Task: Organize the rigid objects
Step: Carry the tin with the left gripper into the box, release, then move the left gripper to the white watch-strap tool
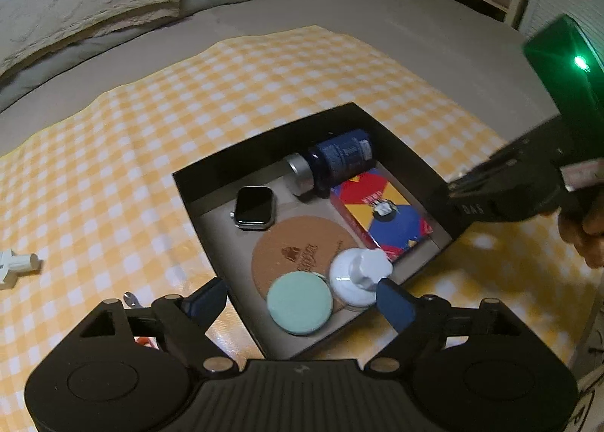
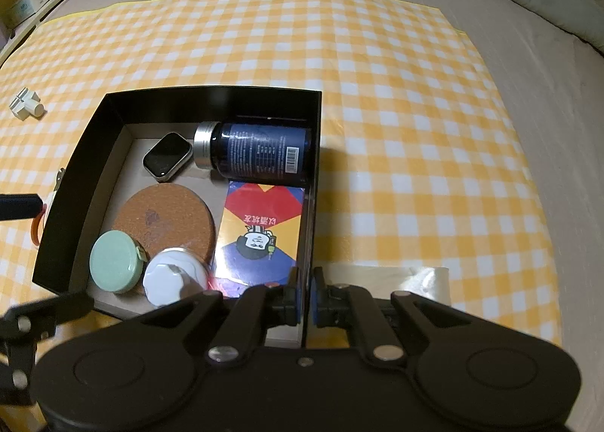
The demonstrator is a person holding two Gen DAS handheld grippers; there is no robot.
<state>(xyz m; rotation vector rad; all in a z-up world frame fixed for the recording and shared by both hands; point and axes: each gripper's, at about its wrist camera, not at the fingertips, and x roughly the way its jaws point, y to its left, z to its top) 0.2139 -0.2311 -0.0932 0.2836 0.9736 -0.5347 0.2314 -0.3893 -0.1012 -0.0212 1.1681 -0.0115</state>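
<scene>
A: What sits in the black box [image 2: 75, 182]?

B: Six things. At the far wall a dark blue bottle [image 2: 260, 152] lies on its side, silver cap pointing left. Left of the cap is a smartwatch body [image 2: 167, 162], screen up. A cork coaster [image 2: 166, 220] lies in the middle; a mint round case [image 2: 117, 266] and a white round jar [image 2: 173, 281] rest on its near edge, side by side. Along the right wall lies a colourful card box [image 2: 260, 232], touching the bottle.

A: And the jaws?

B: The right gripper [image 2: 306, 300] has its jaws pinched narrow on the box's right wall at the near corner. The left gripper [image 1: 302, 300] hangs over the near left of the box, jaws spread wide, holding nothing (its right finger overlaps the jar in the left wrist view).

A: Anything outside?

B: A white plastic piece [image 2: 26, 103] on the checked yellow cloth [image 2: 396, 111], well left of the box, all on a bed [image 2: 547, 92].
</scene>
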